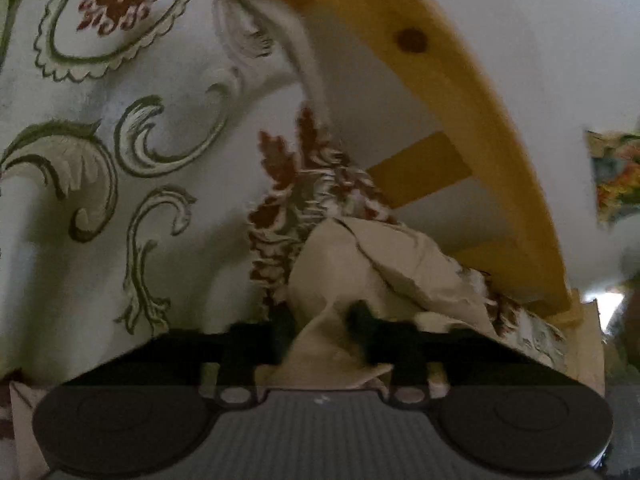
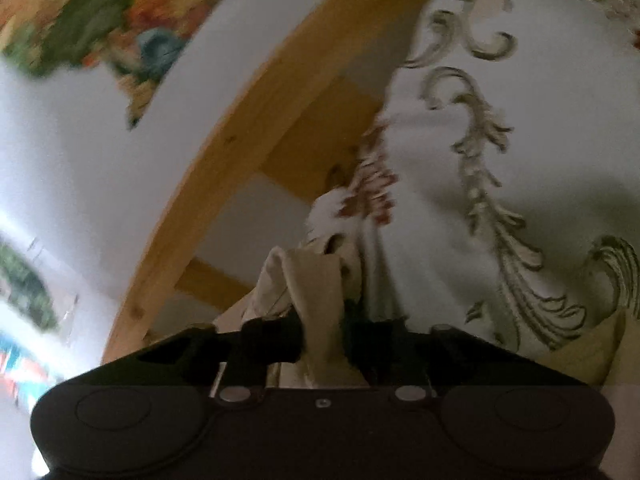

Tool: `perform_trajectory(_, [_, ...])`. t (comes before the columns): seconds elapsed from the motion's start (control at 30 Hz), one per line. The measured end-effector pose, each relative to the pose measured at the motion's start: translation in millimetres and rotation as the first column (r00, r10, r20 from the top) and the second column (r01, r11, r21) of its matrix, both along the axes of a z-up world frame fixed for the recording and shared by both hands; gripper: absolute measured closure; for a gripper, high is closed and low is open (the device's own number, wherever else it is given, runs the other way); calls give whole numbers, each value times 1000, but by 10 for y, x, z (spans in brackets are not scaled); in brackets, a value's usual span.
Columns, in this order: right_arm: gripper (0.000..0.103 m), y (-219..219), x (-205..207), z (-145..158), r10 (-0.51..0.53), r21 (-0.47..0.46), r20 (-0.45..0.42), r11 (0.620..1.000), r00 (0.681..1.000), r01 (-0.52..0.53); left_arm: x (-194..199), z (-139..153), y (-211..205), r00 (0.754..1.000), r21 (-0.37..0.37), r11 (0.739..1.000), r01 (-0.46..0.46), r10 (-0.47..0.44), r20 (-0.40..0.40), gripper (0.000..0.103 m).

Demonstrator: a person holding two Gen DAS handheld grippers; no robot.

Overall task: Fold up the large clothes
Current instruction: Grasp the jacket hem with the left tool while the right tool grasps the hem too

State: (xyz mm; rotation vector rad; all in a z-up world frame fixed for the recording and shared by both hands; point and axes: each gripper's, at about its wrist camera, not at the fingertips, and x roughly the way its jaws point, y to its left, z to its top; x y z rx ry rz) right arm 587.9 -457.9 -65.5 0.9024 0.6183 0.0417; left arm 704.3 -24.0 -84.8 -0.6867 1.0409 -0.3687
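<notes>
A large white cloth with green scrolls and red flower prints hangs lifted in the air and fills the left of the left wrist view. My left gripper is shut on a bunched beige-backed edge of it. The same cloth fills the right of the right wrist view. My right gripper is shut on another bunched edge. Both views point upward. The rest of the cloth is out of view.
Yellow wooden beams cross a white ceiling or wall behind the cloth; they also show in the right wrist view. A colourful floral fabric hangs at the upper left there, and at the right edge of the left view.
</notes>
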Motion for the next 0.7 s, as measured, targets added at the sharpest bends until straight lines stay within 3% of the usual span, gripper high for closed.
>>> perform_trajectory(0.07, [92,39,-119,129,38,-66,54,997,998,-35,-138,127,-2,996,1,1000,20,-21,83,93])
perform_trajectory(0.17, [95,156,-413,416,129,-262,191,962,973,-76,-436,334,19,966,3,997,73,-72,250,98])
perform_trajectory(0.3, [95,376,-981,633,271,-520,295,850,917,-84,-949,499,84,886,16,992,127,-121,447,99])
perform_trajectory(0.43, [95,538,-1553,553,353,-697,284,714,891,-60,-1411,506,220,846,39,990,135,-136,516,99])
perform_trajectory(0.5, [95,579,-1757,437,359,-744,245,665,901,-63,-1609,452,268,831,95,985,147,-175,527,96])
perform_trajectory(0.53, [93,581,-1811,371,353,-750,222,658,909,-72,-1678,418,275,830,130,980,150,-197,522,93])
perform_trajectory(0.6, [86,536,-1864,215,305,-739,160,667,939,-91,-1845,373,331,846,198,971,132,-214,487,74])
perform_trajectory(0.7, [83,411,-1914,29,231,-645,105,756,967,-111,-1961,214,414,897,208,970,122,-197,396,51])
